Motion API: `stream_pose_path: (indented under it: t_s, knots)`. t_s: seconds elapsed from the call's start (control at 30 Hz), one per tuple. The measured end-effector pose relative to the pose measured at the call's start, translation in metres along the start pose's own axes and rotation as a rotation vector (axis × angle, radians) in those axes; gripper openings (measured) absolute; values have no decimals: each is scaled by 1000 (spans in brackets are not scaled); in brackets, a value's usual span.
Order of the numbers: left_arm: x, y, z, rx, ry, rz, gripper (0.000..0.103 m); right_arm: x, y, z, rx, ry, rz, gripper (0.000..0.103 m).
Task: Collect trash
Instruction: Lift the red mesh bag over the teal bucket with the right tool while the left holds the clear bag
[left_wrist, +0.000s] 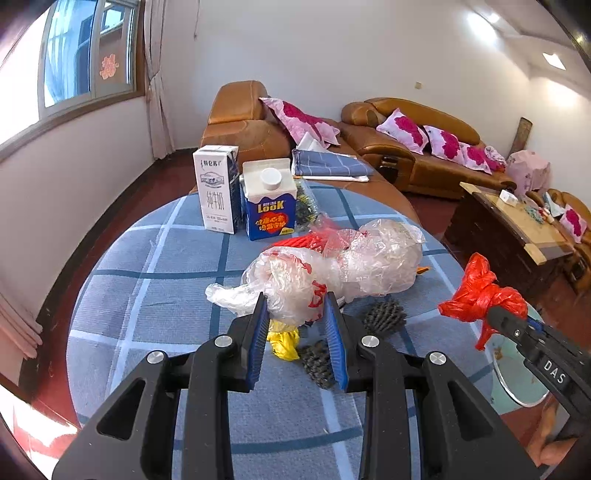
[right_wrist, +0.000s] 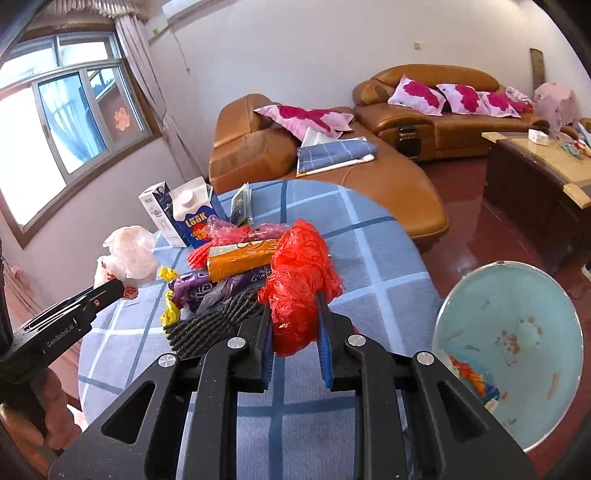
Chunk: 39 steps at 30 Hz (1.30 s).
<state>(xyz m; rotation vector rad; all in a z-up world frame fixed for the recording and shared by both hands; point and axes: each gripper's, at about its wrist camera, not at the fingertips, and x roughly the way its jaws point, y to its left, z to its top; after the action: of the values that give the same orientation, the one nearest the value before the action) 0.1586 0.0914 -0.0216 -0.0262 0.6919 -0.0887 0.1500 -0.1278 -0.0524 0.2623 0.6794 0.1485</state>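
Round table (left_wrist: 155, 266) with blue checked cloth bearing litter; light-blue bin (right_wrist: 517, 354) beside its edge. Left gripper (left_wrist: 295, 314) clamps a clear plastic bag (left_wrist: 291, 284) raised over the cloth. Right gripper (right_wrist: 293, 314) clamps a crumpled red plastic bag (right_wrist: 299, 280) above the table near the bin.

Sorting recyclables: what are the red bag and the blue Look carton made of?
Red bag, clamped in the right gripper: thin plastic film, glossy, translucent, crinkled. Blue Look carton: apparently coated paperboard with crisp folds, printed faces and a white, probably plastic, screw cap.
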Motion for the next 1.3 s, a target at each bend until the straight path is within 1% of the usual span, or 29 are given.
stream_pose_path:
  t_s: [0.23, 0.63, 0.83, 1.3]
  knots:
    - [-9, -21, -8, 32, -5, 24, 30, -17, -3, -9, 1, -20, -3, 21]
    - [-19, -48, -21, 63, 5, 26, 30, -42, -22, -21, 28, -56, -26, 21]
    - [-22, -66, -26, 93, 7, 19, 30, -55, -38, -28, 49, -71, -45, 21]
    - [-22, -116, -38, 157, 24, -28, 30, -82, -77, -44, 108, -100, -110, 21]
